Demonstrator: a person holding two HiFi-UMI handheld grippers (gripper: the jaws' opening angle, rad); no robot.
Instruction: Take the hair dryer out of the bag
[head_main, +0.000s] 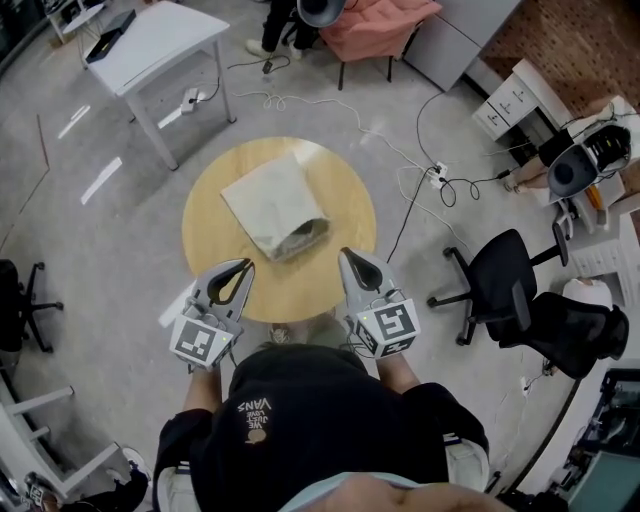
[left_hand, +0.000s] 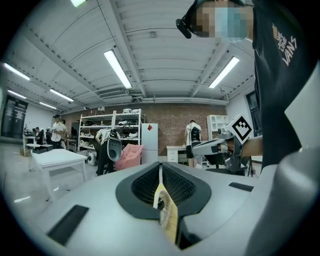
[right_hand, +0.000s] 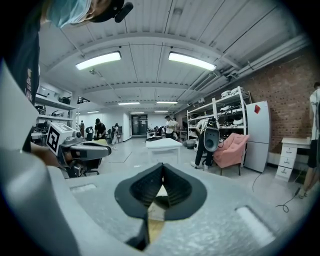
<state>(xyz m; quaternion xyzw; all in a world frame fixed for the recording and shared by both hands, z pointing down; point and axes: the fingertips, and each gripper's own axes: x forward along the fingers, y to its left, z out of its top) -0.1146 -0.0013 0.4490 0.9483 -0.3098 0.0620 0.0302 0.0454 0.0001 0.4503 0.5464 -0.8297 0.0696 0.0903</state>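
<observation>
Bag, tan, on round table — head view only

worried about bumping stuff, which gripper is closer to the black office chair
Right. The right gripper is over the round table's near edge, on the side of the black office chair; the left gripper is beyond it, farther off.

Head view: high above left gripper and right gripper, steeply down; round table below and just ahead of jaw tips.
Left gripper view: close behind own jaws, near level, room far beyond tips.
Right gripper view: same seat, near level.
Shared: pink chair far ahead of both jaw pairs; other gripper alongside in each.
</observation>
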